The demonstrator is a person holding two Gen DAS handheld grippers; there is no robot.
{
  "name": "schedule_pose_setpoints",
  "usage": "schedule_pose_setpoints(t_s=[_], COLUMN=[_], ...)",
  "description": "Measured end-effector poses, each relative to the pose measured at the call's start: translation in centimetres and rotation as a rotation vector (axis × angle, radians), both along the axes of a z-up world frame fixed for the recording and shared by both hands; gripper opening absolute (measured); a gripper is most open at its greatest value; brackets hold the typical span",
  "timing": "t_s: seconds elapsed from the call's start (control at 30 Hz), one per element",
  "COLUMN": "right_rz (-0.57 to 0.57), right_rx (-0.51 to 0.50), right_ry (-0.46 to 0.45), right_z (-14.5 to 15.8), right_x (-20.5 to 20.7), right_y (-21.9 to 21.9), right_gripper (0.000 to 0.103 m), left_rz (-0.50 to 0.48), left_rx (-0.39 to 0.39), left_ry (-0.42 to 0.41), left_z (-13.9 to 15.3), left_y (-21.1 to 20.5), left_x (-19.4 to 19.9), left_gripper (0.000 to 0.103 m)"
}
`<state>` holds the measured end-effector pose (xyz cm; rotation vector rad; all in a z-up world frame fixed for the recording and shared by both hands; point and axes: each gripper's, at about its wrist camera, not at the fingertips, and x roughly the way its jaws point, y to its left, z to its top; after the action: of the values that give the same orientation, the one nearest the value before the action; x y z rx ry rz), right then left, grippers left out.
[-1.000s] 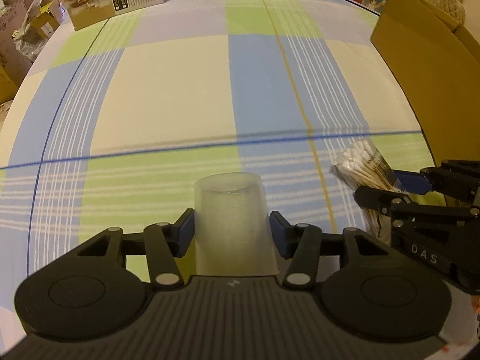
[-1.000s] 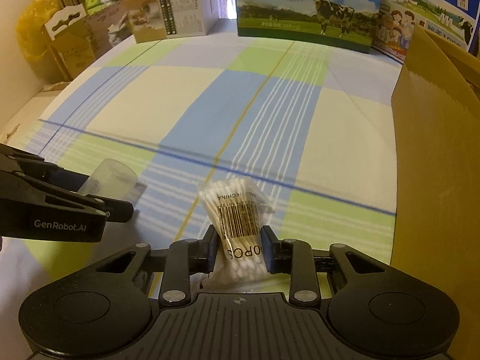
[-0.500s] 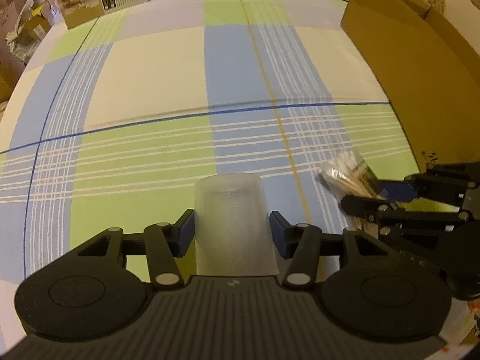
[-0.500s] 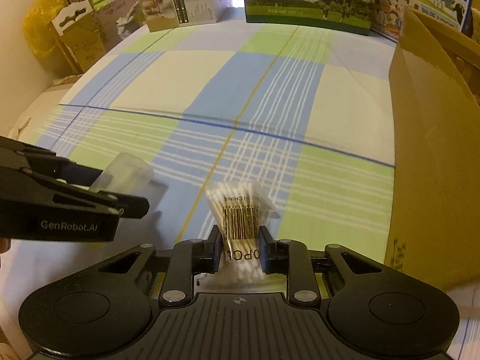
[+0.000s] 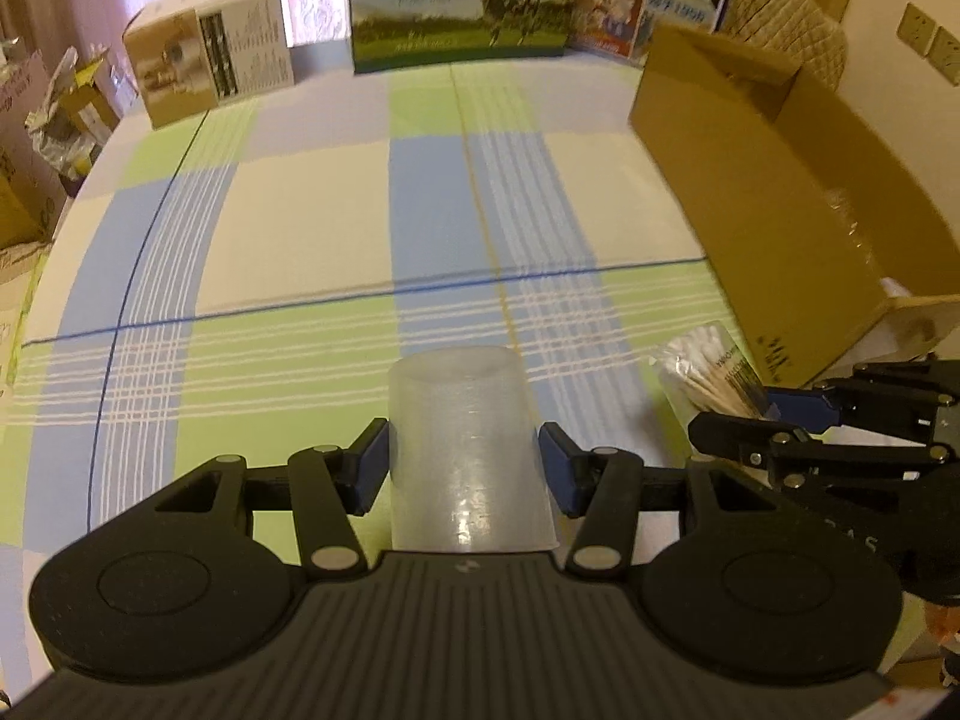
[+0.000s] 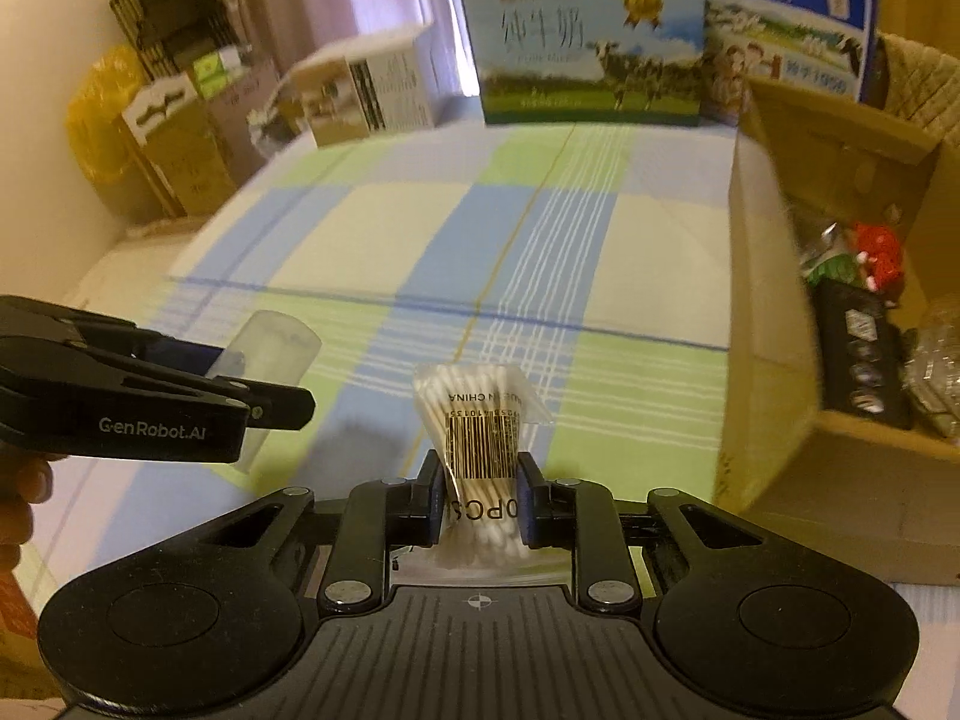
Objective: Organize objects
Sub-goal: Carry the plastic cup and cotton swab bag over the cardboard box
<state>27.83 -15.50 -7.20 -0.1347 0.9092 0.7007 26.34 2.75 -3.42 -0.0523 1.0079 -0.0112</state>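
Left wrist view: left claw (image 5: 465, 462) is pinching a frosted plastic cup (image 5: 465, 450), lifted over the checked desk (image 5: 312, 240). Looks like the carry step; next it needs swinging to the cardboard box (image 5: 774, 192) at 2 o'clock.

Right wrist view: right claw (image 6: 479, 495) pinches a cotton swab pack (image 6: 480, 420) sticking out at 12 o'clock, with the box at 3 o'clock.

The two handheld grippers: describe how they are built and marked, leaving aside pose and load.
Both are matte black plastic. The left gripper has a ribbed grey-black body, two round discs at its sides, silver pivot pins on jointed links, and blue finger pads. The right gripper matches it, with dark blue pads. White "GenRobot.AI" lettering shows on the left gripper's side in the right wrist view. No cables or sleeves are visible.
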Motion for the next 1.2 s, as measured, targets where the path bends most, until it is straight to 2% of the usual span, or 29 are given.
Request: schedule_pose_setpoints(t_s=[0.33, 0.6, 1.2], right_rz=[-0.042, -0.106, -0.210], right_rx=[0.088, 0.136, 0.150], right_ry=[-0.062, -0.092, -0.131], right_z=[4.5, 7.2, 9.0], right_x=[-1.2, -0.9, 2.5], right_y=[-3.8, -8.4, -18.8], right_gripper=[0.020, 0.020, 0.020], left_rz=[-0.087, -0.147, -0.240], left_rx=[-0.021, -0.043, -0.052], left_ry=[-0.088, -0.147, -0.174], left_z=[3.9, 6.3, 7.4], left_y=[-4.3, -8.4, -18.8], left_x=[-0.3, 0.0, 3.3], left_gripper=[0.049, 0.049, 0.049])
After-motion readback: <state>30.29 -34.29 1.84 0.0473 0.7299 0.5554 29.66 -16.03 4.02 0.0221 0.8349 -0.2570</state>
